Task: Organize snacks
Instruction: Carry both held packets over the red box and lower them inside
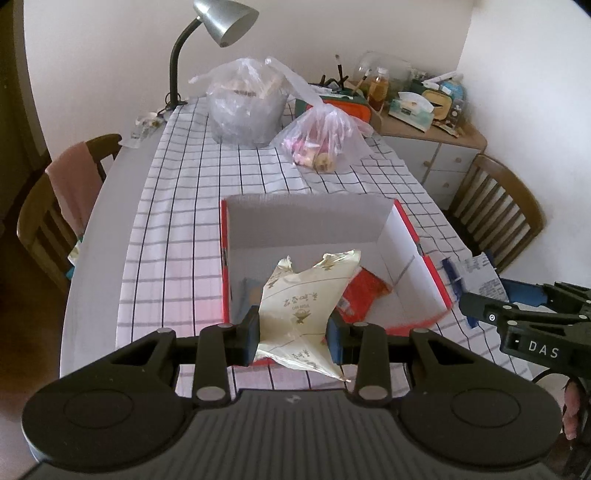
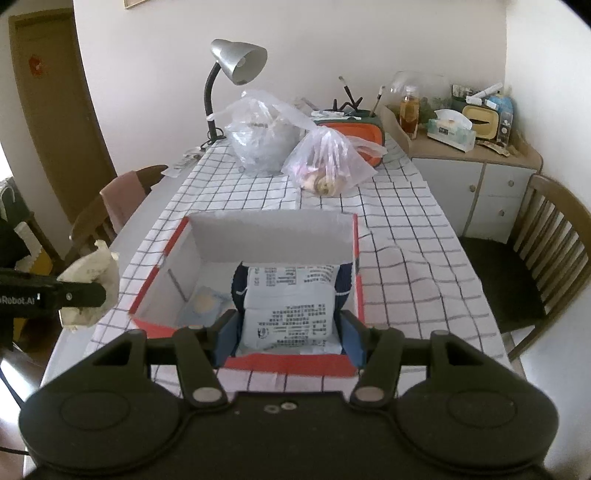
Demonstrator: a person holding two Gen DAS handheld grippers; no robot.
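White walls enclose a counter [image 1: 110, 229] draped with a grid-patterned cloth [image 1: 192, 206], on which an open red-edged box [image 1: 406, 229] stands near the front edge; a lamp [image 1: 221, 22] and two tied plastic bags [image 1: 321, 136] sit well behind it. The left gripper [image 1: 293, 332] has its jaws partly closed on a cream snack packet [image 1: 306, 295], pinching it across the middle so that the film crumples and both ends flare out; the packet hangs in front of and above the box opening. The right gripper [image 2: 286, 332] holds a pale blue-and-white snack packet [image 2: 291, 302] between jaws set wider apart, with the pads against its two long sides, also over the box. Inside the box lie a red packet [image 1: 364, 291] and a pale blue packet [image 2: 205, 304] on the floor. Both held items appear light, soft and air-filled, so they probably deform rather than resist; the contents may be brittle, so grip force is best kept low. Smooth film is likely slippery, and a pinch near a sealed seam or across the narrow waist should hold more securely than a grip on a puffed face. The cream packet, gripped at its crumpled middle, may swing or slip if tilted quickly. The blue-and-white packet looks fuller and steadier in its grip.
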